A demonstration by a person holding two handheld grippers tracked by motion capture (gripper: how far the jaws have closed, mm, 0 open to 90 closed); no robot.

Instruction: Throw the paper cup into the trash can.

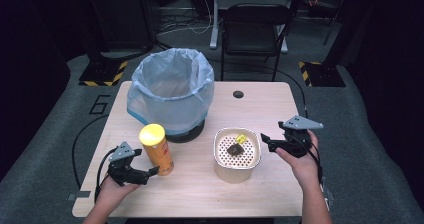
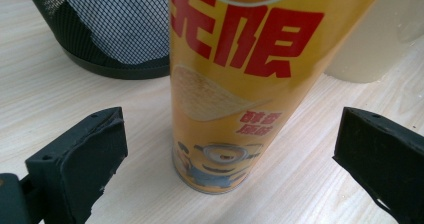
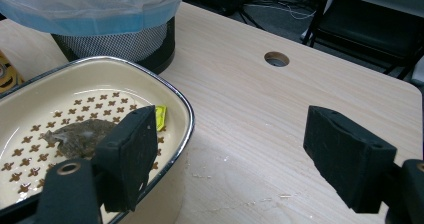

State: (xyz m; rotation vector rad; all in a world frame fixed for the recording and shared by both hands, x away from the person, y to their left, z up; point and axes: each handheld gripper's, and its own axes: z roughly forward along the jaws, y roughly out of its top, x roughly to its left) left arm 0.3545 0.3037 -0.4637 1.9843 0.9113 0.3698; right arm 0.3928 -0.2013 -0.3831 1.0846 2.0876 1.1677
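Down low, the left claw (image 2: 225,149) stands open with a yellow crisp can (image 2: 235,84) upright between its jaws, untouched, on the wooden surface (image 1: 200,184) before the bag-lined mesh bin (image 1: 172,91). Opposite, the right claw (image 1: 265,140) gapes empty beside the cream dish (image 1: 237,154) holding scraps

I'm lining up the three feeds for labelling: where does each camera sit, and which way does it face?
High view: above the person's side, looking forward and down on the table; forearms and both hand-held grippers show.
Left gripper view: rides the left hand-held gripper, facing the chip can between its open jaws.
Right gripper view: rides the right hand-held gripper, facing the dish rim.
Both gripper views share the mesh bin.
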